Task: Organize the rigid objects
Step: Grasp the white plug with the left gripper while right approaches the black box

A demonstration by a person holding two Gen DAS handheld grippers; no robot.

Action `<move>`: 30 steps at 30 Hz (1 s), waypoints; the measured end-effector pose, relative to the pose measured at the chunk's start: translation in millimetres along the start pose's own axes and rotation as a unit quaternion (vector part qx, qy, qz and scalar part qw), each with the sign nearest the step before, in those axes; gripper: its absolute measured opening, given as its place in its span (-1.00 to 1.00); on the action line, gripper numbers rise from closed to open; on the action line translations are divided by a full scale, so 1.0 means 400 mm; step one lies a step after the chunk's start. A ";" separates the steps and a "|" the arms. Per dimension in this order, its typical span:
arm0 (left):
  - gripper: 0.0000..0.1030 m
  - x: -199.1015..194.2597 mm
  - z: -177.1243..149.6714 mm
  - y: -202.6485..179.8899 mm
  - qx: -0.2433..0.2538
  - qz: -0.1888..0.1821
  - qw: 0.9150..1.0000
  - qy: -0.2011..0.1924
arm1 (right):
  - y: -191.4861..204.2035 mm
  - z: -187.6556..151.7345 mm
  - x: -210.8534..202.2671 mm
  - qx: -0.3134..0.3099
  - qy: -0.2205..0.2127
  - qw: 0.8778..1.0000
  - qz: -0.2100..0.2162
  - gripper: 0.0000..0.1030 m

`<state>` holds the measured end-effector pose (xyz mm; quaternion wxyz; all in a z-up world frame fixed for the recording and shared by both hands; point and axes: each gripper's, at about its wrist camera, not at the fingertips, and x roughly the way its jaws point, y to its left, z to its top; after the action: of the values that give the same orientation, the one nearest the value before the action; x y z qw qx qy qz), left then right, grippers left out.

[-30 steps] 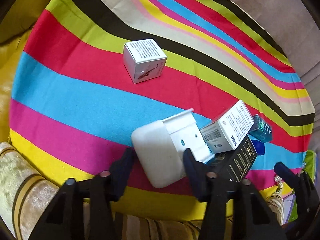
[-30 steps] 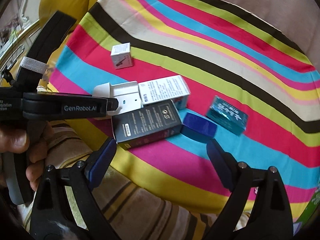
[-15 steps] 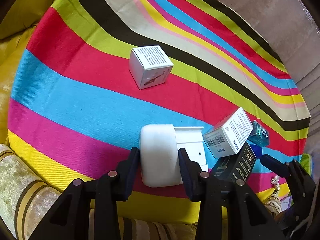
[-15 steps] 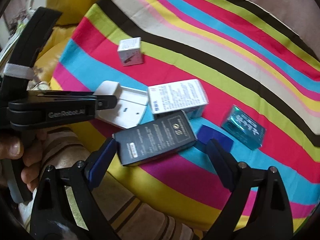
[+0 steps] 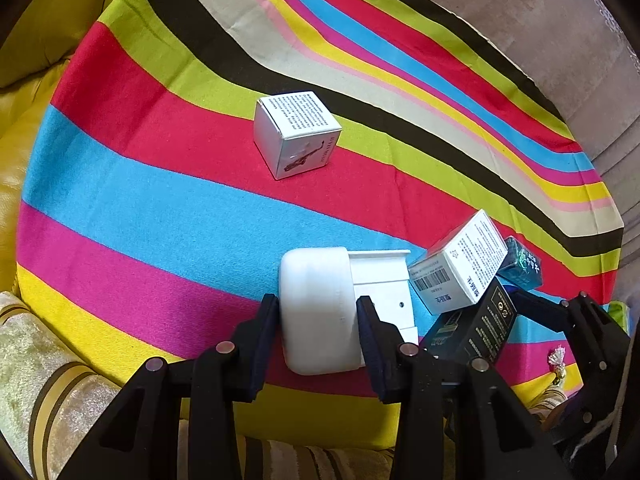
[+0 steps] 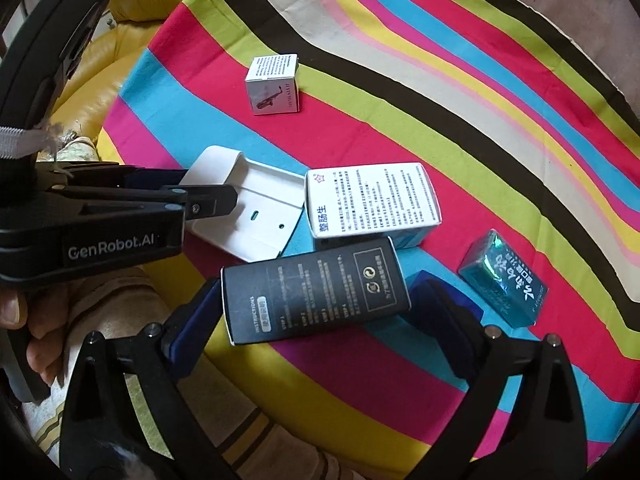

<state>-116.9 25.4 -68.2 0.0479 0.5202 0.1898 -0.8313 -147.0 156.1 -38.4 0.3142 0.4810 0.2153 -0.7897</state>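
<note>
Now left gripper (image 5: 317, 312) clamps white case (image 5: 316, 308); right gripper (image 6: 316, 320) straddles black box (image 6: 316, 292).

Woven striped cloth (image 5: 168, 208) (matt), smooth white plastic case (image 5: 316, 312), glossy teal box (image 6: 504, 280).

— What sort of place?
— A home, likely a living room.
— Shown by what?
— Yellow leather sofa (image 6: 120, 36), brightly striped cloth (image 5: 168, 216) spread over a seat, plush gold-striped cushion (image 5: 52, 392) at the edge.
</note>
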 end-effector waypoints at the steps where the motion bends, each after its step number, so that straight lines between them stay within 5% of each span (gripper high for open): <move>1: -0.21 -0.002 -0.001 0.002 0.000 -0.001 1.000 0.000 | 0.000 0.000 -0.001 0.001 0.000 1.000 0.000 0.90; 13: -0.21 -0.002 0.000 0.007 -0.001 -0.002 1.000 0.000 | -0.008 0.006 0.003 0.009 0.006 1.000 -0.003 1.00; 22: -0.21 0.039 0.043 -0.032 -0.003 -0.007 1.000 0.000 | -0.069 -0.009 -0.036 0.076 -0.035 0.995 0.053 1.00; 30: -0.21 0.050 0.056 -0.038 -0.004 -0.011 1.000 0.000 | -0.042 0.000 -0.020 0.049 -0.018 0.997 0.050 1.00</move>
<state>-149.2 33.4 -73.0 0.0411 0.5175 0.1991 -0.8312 -156.0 170.4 -30.4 0.3335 0.4921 0.1464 -0.7907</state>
